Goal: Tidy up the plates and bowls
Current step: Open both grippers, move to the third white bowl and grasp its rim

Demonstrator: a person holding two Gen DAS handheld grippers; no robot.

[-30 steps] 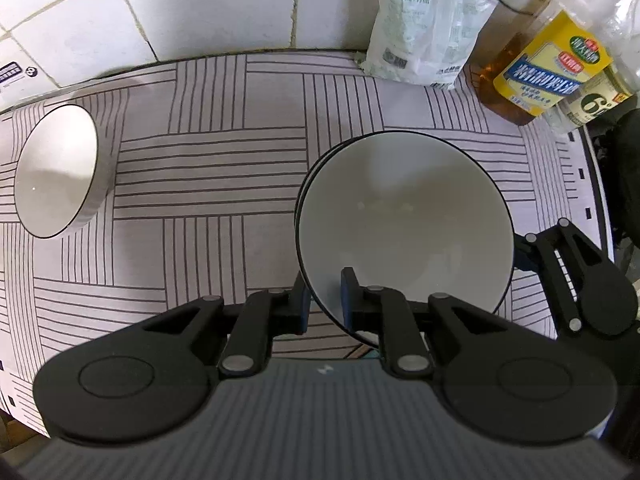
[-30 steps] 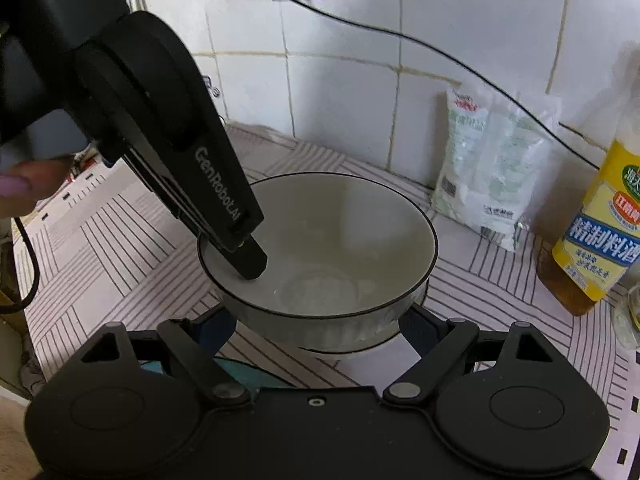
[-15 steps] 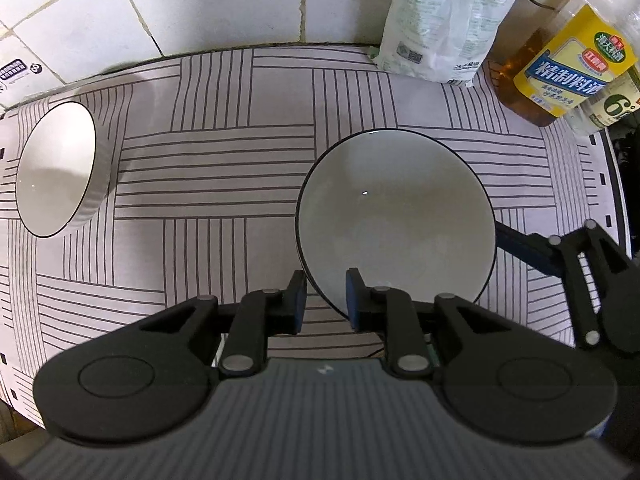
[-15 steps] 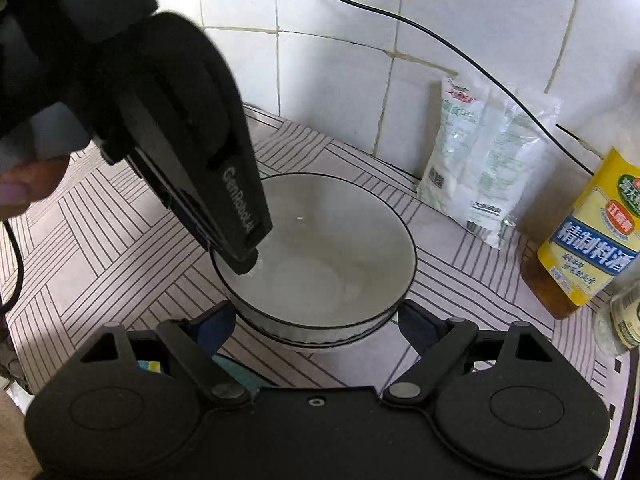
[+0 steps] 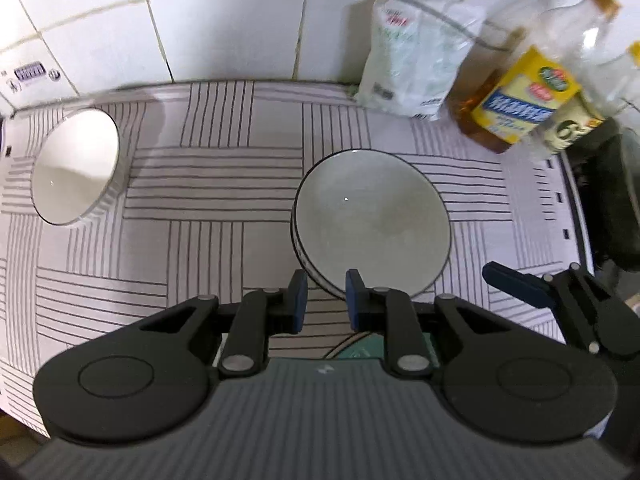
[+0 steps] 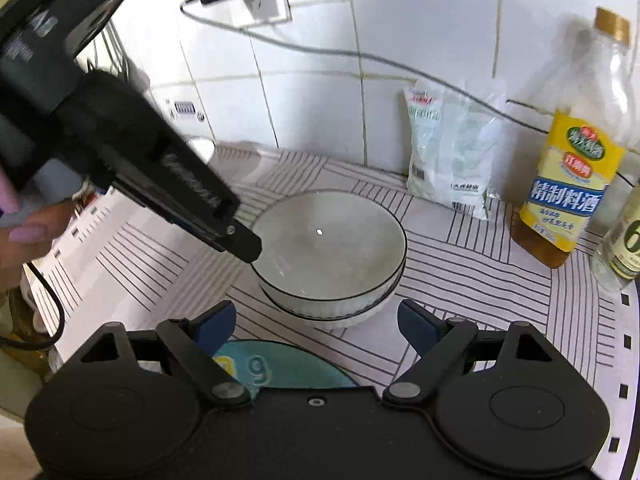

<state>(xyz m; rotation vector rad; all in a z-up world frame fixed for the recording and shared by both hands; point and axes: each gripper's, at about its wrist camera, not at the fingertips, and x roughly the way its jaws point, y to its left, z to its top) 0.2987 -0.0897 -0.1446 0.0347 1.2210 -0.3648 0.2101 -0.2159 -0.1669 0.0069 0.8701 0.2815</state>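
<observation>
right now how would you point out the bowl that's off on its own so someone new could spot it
Start at the striped cloth that covers the counter below the white tiled wall. Follow it to its far left end, away from the bottles: the lone bowl sits there. Unlike the stacked bowls in the middle, it is single, with nothing nested in it and no gripper near it.

Salt bag (image 6: 448, 160), oil bottle (image 6: 572, 176) against tiled wall (image 6: 320, 92).
</observation>
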